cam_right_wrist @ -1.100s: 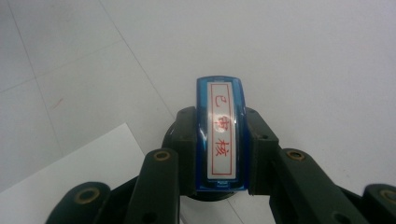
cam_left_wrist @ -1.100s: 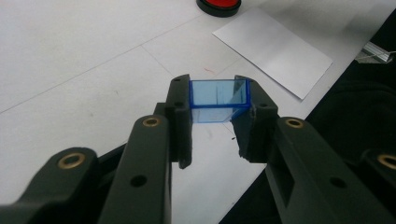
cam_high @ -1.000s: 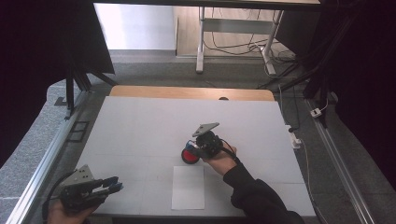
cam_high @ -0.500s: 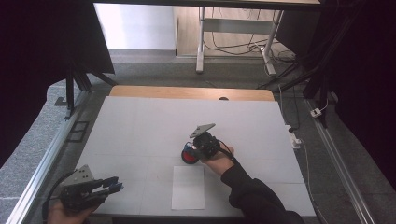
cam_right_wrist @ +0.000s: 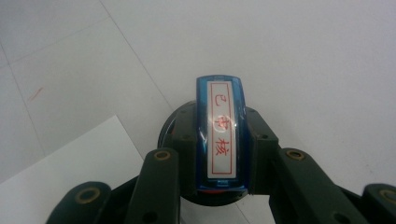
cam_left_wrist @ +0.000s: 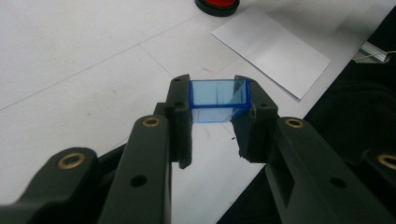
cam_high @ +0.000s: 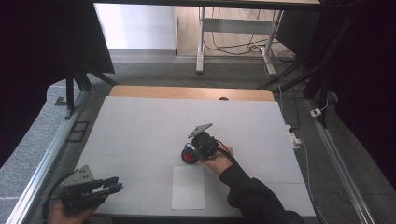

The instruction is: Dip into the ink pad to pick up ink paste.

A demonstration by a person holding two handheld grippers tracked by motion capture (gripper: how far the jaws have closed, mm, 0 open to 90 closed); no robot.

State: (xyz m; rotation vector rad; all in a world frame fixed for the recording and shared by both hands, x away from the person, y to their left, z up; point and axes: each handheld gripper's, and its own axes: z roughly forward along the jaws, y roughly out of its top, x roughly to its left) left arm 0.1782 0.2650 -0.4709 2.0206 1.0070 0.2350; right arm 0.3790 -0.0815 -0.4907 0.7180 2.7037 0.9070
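In the high view, the right gripper (cam_high: pixel 196 150) at centre frame holds a blue stamp (cam_high: pixel 188 150) over the red ink pad (cam_high: pixel 188 157), above the white paper sheet (cam_high: pixel 188 187); the left gripper (cam_high: pixel 113 187) sits lower left. In the left gripper view, its jaws pinch a clear blue cap (cam_left_wrist: pixel 218 100) at mid-frame. In the right gripper view, the jaws clamp the stamp (cam_right_wrist: pixel 220 135) at lower centre.

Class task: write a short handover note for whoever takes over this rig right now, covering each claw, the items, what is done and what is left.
Left claw: shut on the clear blue cap, near the table's front left corner.
Right claw: shut on the blue stamp, held over the red ink pad.
White sheet: lies just in front of the pad, no mark visible.
Done: cap off.
Left, probably: ink the stamp, press it on the sheet, recap.
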